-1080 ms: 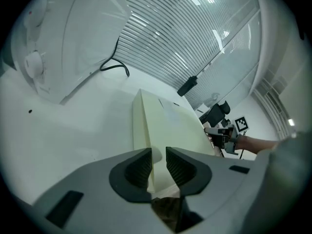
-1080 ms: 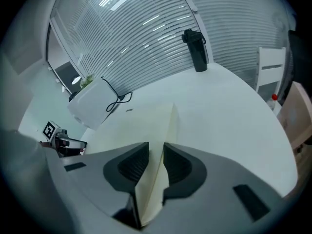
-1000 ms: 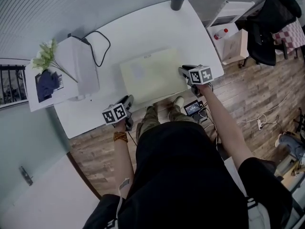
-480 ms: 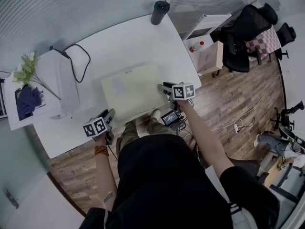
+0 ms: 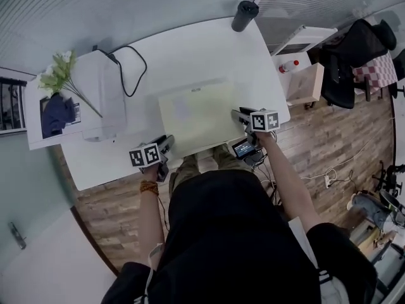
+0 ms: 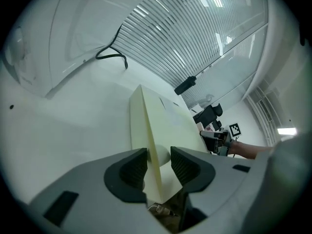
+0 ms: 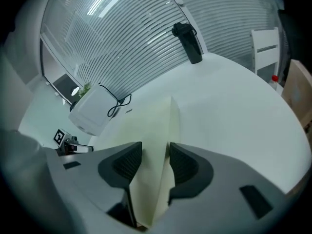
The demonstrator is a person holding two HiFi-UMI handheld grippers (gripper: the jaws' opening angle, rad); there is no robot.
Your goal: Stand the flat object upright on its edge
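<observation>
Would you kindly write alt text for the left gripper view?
The left tongs, whose jaws have just been closing, straddle the near corner of a pale yellow board on a white table. Beyond are a black cable, a dark cylinder and blinds.

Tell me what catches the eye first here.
A pale yellow flat board lies on the white table, at its near edge. The left gripper and right gripper each straddle a near corner, fingers apart; the left's have just been closing, the right's opening.
</observation>
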